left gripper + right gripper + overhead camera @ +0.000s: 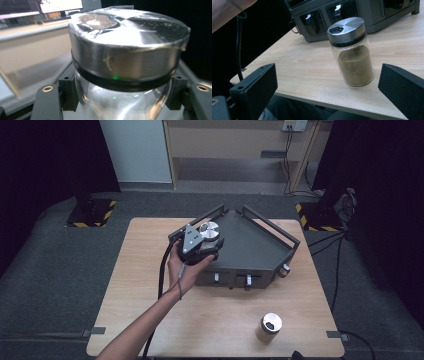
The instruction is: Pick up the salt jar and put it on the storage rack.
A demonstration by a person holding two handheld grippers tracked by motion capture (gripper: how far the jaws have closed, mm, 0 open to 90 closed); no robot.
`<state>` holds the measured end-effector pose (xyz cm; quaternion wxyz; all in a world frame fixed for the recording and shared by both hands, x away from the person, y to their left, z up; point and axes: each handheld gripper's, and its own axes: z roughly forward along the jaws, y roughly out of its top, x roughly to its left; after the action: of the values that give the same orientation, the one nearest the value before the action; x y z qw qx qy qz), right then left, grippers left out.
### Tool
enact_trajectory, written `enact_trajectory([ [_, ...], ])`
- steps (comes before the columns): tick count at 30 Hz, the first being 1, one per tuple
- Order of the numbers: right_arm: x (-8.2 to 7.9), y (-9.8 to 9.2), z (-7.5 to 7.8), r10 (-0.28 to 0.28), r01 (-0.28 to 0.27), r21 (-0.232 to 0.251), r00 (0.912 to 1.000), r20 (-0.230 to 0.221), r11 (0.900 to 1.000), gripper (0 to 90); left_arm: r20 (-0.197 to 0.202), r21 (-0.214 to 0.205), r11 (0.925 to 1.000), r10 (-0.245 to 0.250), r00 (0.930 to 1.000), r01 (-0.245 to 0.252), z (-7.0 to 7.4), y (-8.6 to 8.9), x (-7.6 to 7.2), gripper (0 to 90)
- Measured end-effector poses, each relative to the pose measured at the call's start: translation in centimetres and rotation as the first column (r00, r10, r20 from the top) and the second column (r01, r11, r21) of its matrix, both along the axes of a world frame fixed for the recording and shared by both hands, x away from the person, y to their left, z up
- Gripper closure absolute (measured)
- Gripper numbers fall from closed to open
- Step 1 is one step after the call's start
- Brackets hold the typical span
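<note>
Standing nearest the worktop's (150, 270) front edge, well short of the dark grey metal corner rack (260, 255), a brown-powder glass jar (270, 327) lies beyond the right gripper's (325, 92) released jaws. Left gripper (207, 240) clenches a steel-lidded clear glass jar (127, 62) above the rack's left corner. Judgement: keep it upright, lower fully onto the rack, then release.

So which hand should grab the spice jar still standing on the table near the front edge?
Right. The right gripper is open and already faces that spice jar, which stands upright and free between its jaws' line of sight. The left gripper is shut on the other jar over the grey tray.
</note>
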<state>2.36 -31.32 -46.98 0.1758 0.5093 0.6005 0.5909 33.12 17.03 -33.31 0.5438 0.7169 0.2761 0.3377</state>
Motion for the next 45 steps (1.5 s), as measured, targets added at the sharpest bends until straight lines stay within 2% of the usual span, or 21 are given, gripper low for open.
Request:
enact_trajectory([
  [1,0.0,0.0,0.0,0.000,0.000,-0.001,1.0000,-0.001,1.0000,2.4,-0.003,-0.001,1.0000,0.006,1.0000,-0.006,0.1,-0.3,0.4,30.3],
  [3,-0.1,0.0,0.0,-0.004,0.004,-0.004,1.0000,0.001,1.0000,2.4,-0.032,-0.039,0.9992,0.009,0.9995,-0.010,0.1,-0.6,1.4,30.3],
  [4,-0.1,0.0,0.0,-0.006,0.006,-0.002,1.0000,0.000,1.0000,2.4,-0.035,-0.044,0.9989,0.013,0.9993,-0.015,0.1,-0.8,1.9,30.3],
  [11,-0.1,0.1,0.0,-0.021,0.021,-0.004,0.9998,-0.001,0.9998,2.4,-0.038,-0.024,0.9993,0.029,0.9989,-0.030,-0.7,-2.1,5.0,30.4],
  [18,0.0,0.2,0.0,-0.020,0.020,-0.011,0.9998,0.000,0.9997,2.4,-0.086,-0.050,0.9973,0.049,0.9950,-0.054,-2.4,-2.2,8.0,30.3],
  [22,0.0,0.2,0.0,-0.019,0.019,-0.011,0.9998,0.001,0.9998,2.4,-0.112,-0.028,0.9965,0.076,0.9908,-0.079,-3.2,-2.6,9.2,30.3],
  [31,0.0,0.2,0.0,-0.016,0.016,-0.008,0.9999,0.001,0.9998,2.5,-0.134,-0.021,0.9949,0.095,0.9864,-0.099,-4.2,-3.2,10.3,30.3],
  [35,0.1,0.2,0.0,-0.012,0.012,-0.008,0.9999,0.002,0.9999,2.5,-0.139,-0.004,0.9953,0.095,0.9857,-0.097,-4.3,-3.4,10.4,30.3],
  [45,0.2,0.2,0.1,-0.002,0.002,-0.010,1.0000,0.001,1.0000,2.5,-0.153,-0.023,0.9945,0.098,0.9834,-0.102,-4.8,-3.1,10.5,30.2],
])
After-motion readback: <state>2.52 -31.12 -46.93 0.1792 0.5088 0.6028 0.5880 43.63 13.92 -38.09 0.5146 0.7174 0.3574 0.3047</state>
